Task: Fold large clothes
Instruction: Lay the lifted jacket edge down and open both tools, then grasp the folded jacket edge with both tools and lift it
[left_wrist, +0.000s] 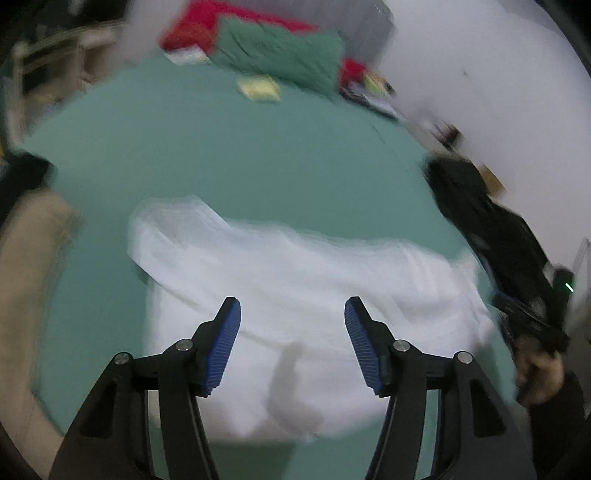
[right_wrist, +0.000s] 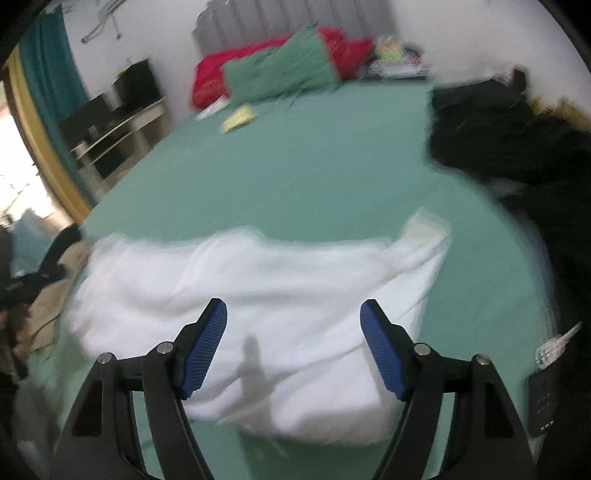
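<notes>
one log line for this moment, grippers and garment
left hand-held gripper: open, empty | right hand-held gripper: open, empty | white garment: lying on green bed

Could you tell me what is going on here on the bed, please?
A person is folding a white garment on a green bed, with a hand-held gripper in each hand. Both the left hand-held gripper and the right hand-held gripper are open above the garment, with nothing between the jaws. The garment lies bunched and partly folded; dark clothes sit nearby.
</notes>
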